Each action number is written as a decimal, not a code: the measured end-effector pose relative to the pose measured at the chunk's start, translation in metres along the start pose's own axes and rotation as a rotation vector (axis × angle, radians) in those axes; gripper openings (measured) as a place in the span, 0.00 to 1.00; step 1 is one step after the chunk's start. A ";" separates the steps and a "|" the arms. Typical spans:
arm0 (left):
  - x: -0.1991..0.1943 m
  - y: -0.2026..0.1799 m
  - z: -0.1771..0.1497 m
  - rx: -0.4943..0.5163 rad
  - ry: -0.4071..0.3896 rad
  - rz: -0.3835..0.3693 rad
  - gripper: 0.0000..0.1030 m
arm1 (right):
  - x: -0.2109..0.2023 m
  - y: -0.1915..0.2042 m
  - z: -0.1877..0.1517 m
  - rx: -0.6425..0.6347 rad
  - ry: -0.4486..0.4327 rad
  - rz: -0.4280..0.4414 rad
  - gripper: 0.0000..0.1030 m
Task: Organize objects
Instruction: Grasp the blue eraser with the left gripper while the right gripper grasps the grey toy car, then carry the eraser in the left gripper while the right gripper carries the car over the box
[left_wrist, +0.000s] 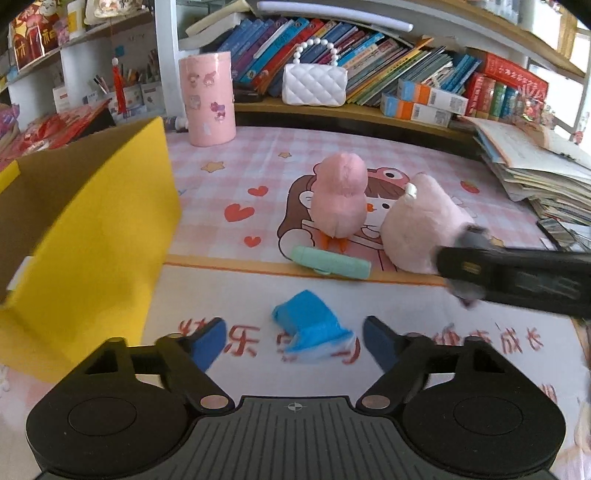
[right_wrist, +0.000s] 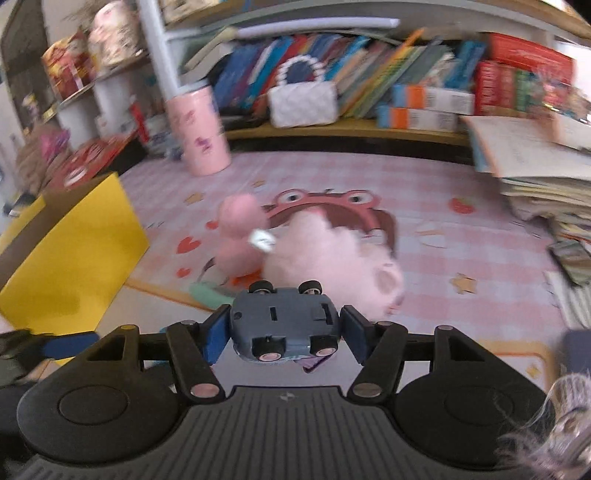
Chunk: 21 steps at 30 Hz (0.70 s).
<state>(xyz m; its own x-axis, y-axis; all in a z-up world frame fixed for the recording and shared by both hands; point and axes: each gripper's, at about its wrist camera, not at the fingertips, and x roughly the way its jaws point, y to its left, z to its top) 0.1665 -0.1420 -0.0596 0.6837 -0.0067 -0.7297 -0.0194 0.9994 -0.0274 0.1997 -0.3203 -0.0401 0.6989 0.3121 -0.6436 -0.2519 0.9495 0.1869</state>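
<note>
A toy car sits upside down between our right gripper's fingers, both pads against its sides. Our left gripper is open around a blue toy on the mat, not touching. Beyond lie a green tube, two pink plushes, and a yellow box at left.
</note>
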 end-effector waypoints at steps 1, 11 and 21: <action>0.005 -0.001 0.002 -0.004 0.002 0.000 0.69 | -0.005 -0.003 -0.001 0.012 -0.003 -0.009 0.59; 0.023 -0.011 0.000 0.033 0.042 -0.006 0.27 | -0.036 0.002 -0.019 0.009 0.005 -0.025 0.59; -0.052 0.024 -0.013 -0.017 -0.016 -0.137 0.27 | -0.056 0.032 -0.035 -0.008 -0.003 -0.061 0.59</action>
<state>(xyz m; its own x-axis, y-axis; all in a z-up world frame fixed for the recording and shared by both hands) 0.1205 -0.1184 -0.0311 0.6922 -0.1425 -0.7076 0.0626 0.9885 -0.1378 0.1290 -0.3082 -0.0240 0.7154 0.2539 -0.6510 -0.2141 0.9665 0.1416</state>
